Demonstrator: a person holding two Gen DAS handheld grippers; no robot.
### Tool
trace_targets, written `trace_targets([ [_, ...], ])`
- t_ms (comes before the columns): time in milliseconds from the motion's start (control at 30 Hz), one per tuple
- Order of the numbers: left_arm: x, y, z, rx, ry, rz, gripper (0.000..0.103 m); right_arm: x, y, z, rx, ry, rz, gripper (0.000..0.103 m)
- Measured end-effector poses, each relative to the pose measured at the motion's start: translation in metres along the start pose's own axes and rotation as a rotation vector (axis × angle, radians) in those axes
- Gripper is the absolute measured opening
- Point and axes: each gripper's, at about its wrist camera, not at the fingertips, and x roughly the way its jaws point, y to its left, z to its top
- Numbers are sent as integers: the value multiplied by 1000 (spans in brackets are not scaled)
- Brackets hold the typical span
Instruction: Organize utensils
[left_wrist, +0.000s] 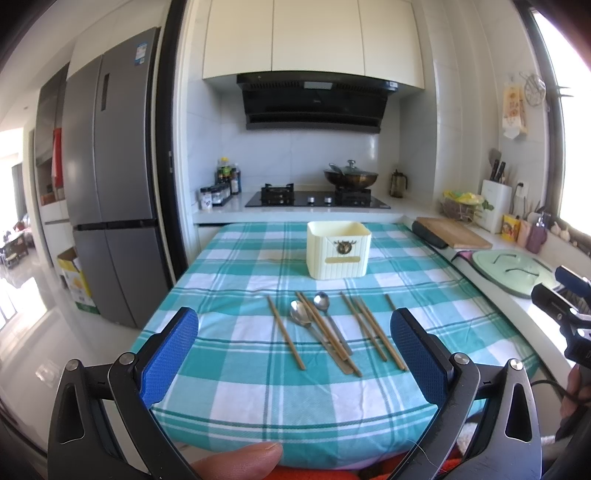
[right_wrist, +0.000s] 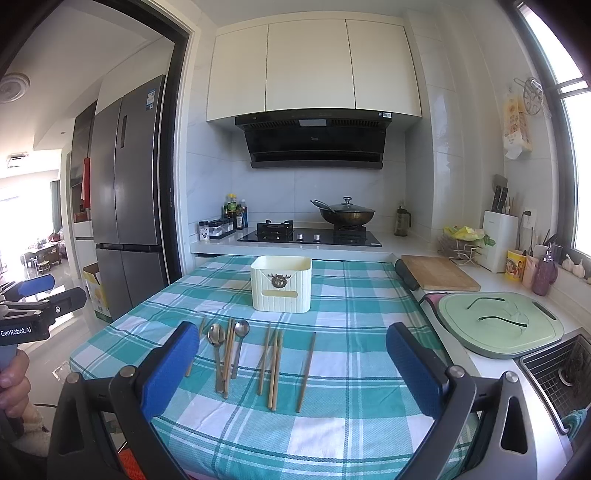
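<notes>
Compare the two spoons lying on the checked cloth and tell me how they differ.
The left spoon has its bowl nearer the camera, while the right spoon has its bowl farther up the checked cloth, closer to the cream holder. The left spoon's handle is largely hidden under chopsticks; the right spoon's handle shows for most of its length. Both are shiny metal, lie flat, bowls pointing toward the holder, untouched.

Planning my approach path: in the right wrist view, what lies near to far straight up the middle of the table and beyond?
Checked cloth → chopsticks → cream box → stove → hood → cabinets.
</notes>
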Motion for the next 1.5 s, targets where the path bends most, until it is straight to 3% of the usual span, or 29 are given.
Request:
trace_targets([
  [1100, 22, -4, 2, 6, 48, 10, 103, 13, -5, -6, 6, 18, -13, 103],
  [1300, 50, 4, 3, -7, 81, 23, 103, 28, -7, -7, 5, 48, -18, 103],
  [1500, 108, 14, -1, -18, 178, 13, 103, 57, -9, -14, -7, 108, -13, 103],
])
